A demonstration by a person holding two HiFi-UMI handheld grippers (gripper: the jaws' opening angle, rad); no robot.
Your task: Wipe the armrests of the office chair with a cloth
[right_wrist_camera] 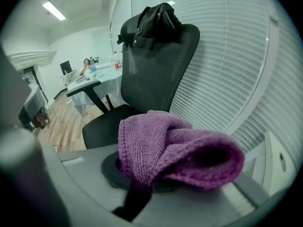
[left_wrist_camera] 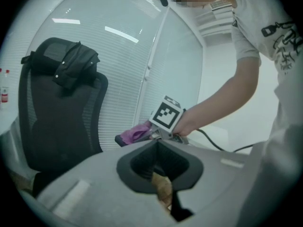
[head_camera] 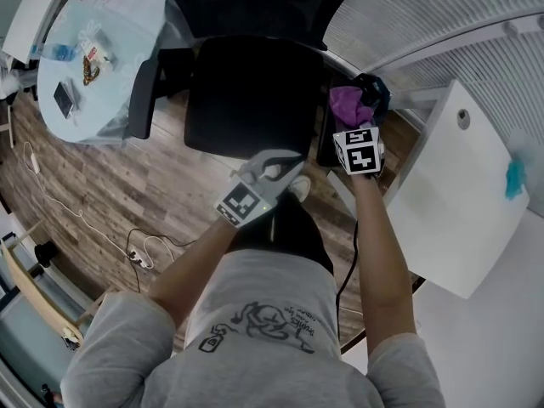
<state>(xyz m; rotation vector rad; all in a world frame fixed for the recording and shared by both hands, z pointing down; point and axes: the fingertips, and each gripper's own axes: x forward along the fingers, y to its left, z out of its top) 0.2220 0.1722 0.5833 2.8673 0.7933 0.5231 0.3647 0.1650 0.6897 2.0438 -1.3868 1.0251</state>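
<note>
The right gripper [head_camera: 364, 109] pinches the bunched purple cloth [right_wrist_camera: 170, 150] in its jaws, and the cloth appears to rest on the armrest [head_camera: 325, 143] on the window-blind side of the office chair [head_camera: 246, 96]. The left gripper [head_camera: 276, 172] hovers at the front edge of the chair's seat, its jaws seemingly pressed together on nothing. To wipe well, press the cloth flat and draw it along the pad's whole length with the hard jaws off the surface, then cross to the chair's other armrest [head_camera: 143, 99].

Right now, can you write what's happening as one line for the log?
right gripper: jaws shut on purple cloth | place: at armrest, contact unclear | left gripper: jaws together, empty
</note>
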